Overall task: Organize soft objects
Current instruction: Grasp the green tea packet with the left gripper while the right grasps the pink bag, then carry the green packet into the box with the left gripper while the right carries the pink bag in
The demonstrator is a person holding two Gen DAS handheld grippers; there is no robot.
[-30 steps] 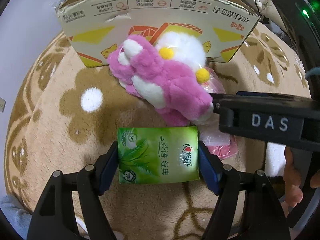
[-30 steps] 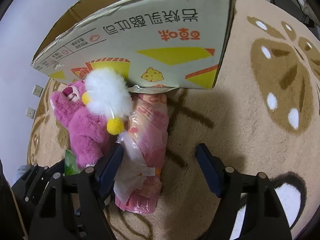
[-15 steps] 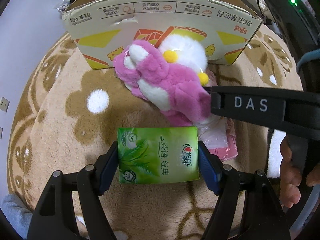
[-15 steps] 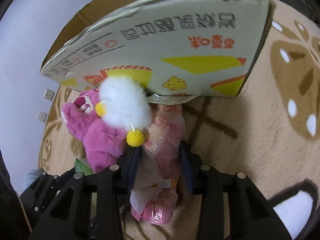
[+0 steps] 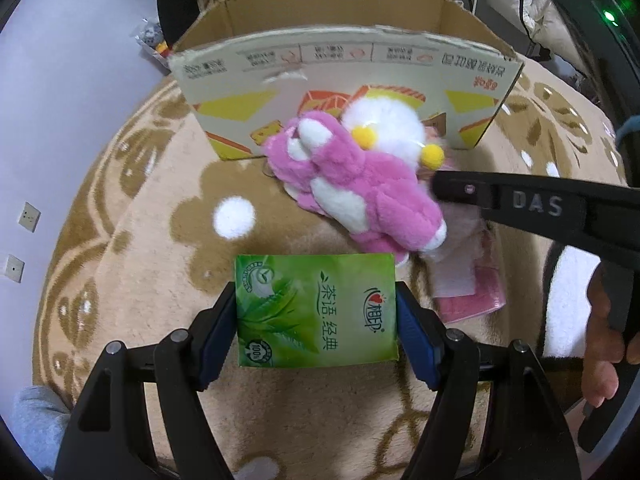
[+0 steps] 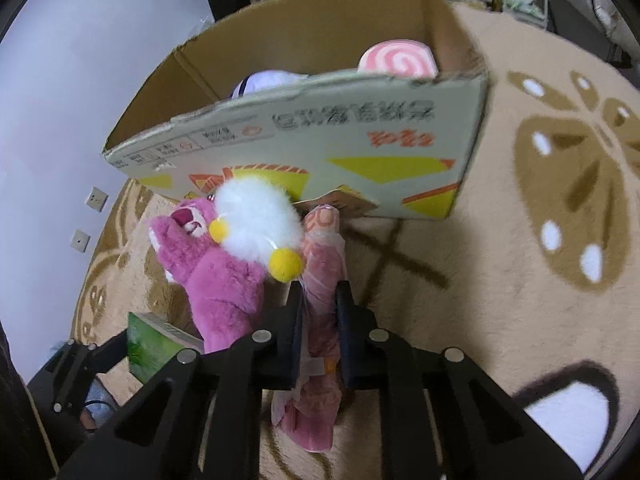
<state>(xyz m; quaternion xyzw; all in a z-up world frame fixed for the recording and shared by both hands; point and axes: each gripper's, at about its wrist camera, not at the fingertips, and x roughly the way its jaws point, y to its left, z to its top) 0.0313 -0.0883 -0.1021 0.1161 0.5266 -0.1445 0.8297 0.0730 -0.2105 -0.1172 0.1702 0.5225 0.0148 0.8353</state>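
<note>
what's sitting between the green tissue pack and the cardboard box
In the left wrist view, the pink plush bear and a white fluffy toy lie between the green tissue pack and the cardboard box.

My left tongs (image 5: 316, 316) were black with blue pads (image 5: 414, 342) and silver screws; right tongs (image 6: 319, 312) black, lettered "DAS". A bare-skinned hand (image 5: 606, 344) showed.
</note>
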